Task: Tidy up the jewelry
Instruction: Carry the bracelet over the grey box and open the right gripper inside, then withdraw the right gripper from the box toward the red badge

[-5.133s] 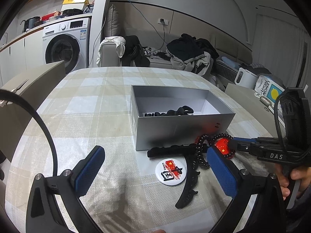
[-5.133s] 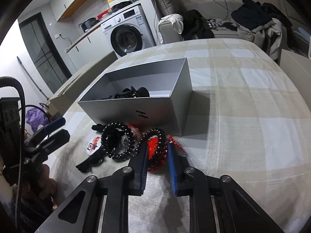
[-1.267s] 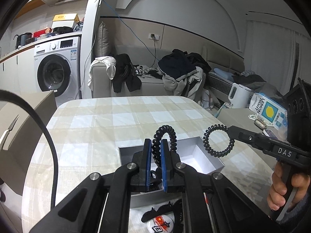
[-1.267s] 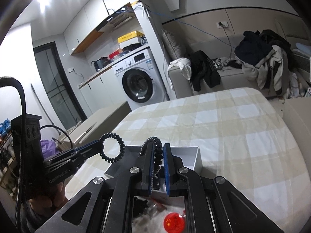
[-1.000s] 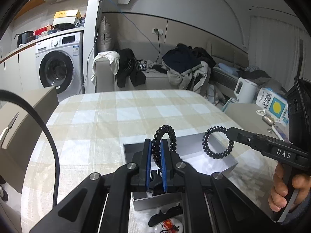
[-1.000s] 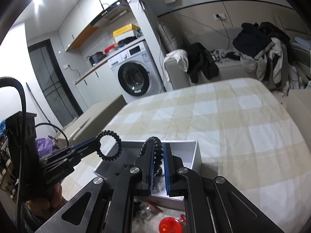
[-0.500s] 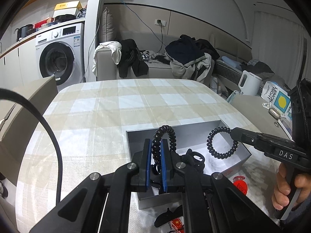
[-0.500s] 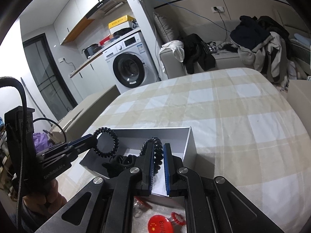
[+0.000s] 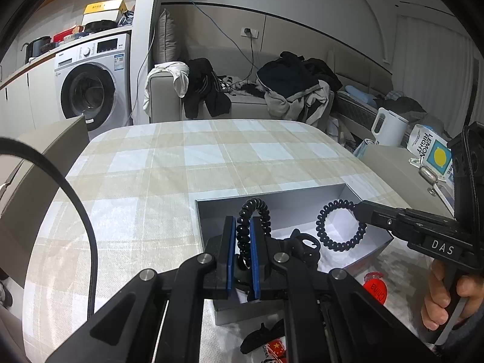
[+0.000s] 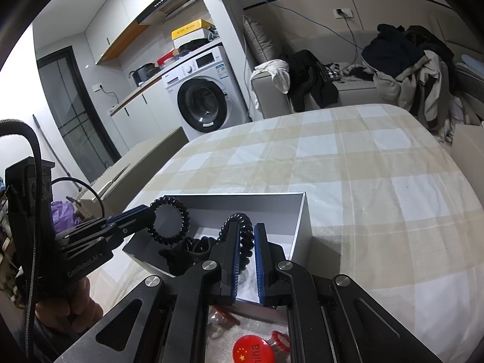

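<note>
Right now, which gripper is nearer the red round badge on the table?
Right. The right gripper hangs almost directly above the red badge; the left gripper is farther off, over the box's other end.

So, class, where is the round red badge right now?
In the right wrist view, the round red badge lies on the checked tablecloth in front of the grey open box, below the right gripper's fingers.

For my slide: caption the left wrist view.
Left gripper and right gripper each hold a black spiral hair tie over the grey box.
</note>
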Demonstrator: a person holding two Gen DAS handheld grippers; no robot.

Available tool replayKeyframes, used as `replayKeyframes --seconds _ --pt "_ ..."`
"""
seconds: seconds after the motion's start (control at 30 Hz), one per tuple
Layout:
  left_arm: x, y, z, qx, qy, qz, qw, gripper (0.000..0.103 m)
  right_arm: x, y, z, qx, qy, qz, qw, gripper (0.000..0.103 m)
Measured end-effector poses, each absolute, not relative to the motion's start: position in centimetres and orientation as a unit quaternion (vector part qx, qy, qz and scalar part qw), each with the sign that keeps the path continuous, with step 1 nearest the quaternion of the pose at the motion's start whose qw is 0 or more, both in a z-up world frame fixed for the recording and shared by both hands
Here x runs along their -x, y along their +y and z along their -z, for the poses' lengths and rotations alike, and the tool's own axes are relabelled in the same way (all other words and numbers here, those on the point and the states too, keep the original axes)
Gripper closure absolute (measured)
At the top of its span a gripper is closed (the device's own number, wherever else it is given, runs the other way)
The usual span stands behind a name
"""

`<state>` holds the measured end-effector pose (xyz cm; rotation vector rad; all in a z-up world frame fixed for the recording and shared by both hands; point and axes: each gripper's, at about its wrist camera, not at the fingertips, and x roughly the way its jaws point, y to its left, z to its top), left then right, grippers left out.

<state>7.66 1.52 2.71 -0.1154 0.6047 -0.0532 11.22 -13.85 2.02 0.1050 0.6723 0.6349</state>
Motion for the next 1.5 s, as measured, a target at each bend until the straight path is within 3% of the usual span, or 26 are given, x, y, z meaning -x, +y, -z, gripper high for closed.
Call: replayKeyframes --seconds 0.57,0.73,0.77,0.83,0.9,0.97,1.03,1.13,1.3,1.5 --pt "-6.3 1.2 -3.0 0.044 0.288 0.031 0.956 0.096 -11.1 -13.3 -1.9 -0.051 0.326 -0.309 0.892 0.092" --pt "-5.7 1.4 -3.4 0.053 0.290 0.031 0.955 0.061 -10.7 -13.7 -2.4 -0.051 0.317 -0.300 0.898 0.090" --pt "-5.5 1.6 -3.5 0.060 0.290 0.029 0.955 0.056 -10.5 -13.8 -2.5 -0.047 0.314 -0.295 0.901 0.087" --pt "-5.1 2.0 -3.6 0.069 0.290 0.019 0.954 0.034 -10.2 -14.5 -3.0 -0.047 0.310 -0.291 0.904 0.073" --pt "-4.4 2.4 -3.7 0.075 0.284 0.003 0.956 0.028 -9.9 -15.1 -3.1 -0.045 0.318 -0.298 0.899 0.067" --pt "-3.7 2.6 -3.5 0.081 0.282 -0.004 0.956 0.023 -9.4 -15.7 -3.2 -0.041 0.322 -0.296 0.898 0.051" --pt "-3.3 2.8 -3.3 0.085 0.284 -0.004 0.955 0.021 -8.8 -16.4 -3.2 -0.038 0.322 -0.289 0.901 0.027" --pt "-2.7 2.7 -2.8 0.082 0.289 -0.013 0.954 0.015 -8.2 -17.1 -2.9 -0.029 0.325 -0.275 0.904 0.010" --pt "-2.4 2.3 -2.4 0.082 0.291 -0.012 0.953 0.002 -7.4 -17.5 -2.0 0.008 0.340 -0.263 0.903 0.000" --pt "-2.2 0.6 -1.9 0.059 0.298 -0.003 0.953 0.002 -6.3 -17.6 -0.7 0.019 0.347 -0.270 0.898 0.000"
